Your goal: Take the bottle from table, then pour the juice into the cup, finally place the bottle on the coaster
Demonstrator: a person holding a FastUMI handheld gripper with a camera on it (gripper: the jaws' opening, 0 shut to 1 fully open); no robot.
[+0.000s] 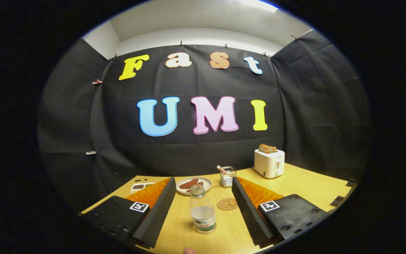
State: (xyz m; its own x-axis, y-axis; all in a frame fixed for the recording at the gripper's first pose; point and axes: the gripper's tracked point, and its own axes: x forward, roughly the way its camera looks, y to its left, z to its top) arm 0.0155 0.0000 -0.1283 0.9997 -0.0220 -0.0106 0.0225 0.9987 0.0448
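Note:
A clear plastic bottle (202,211) with a green label stands upright on the wooden table (305,187), uncapped and part full of clear liquid. It sits between my two fingers, nearer their roots than their tips, with a gap on each side. My gripper (203,180) is open. A round brown coaster (227,204) lies just right of the bottle, close to the right finger (248,208). No pad touches the bottle.
A plate (193,185) with reddish-brown food sits beyond the bottle near the fingertips. A small wire holder (227,176) stands right of it. A white toaster (269,162) with bread is at the back right, and a small dish (140,186) at the left.

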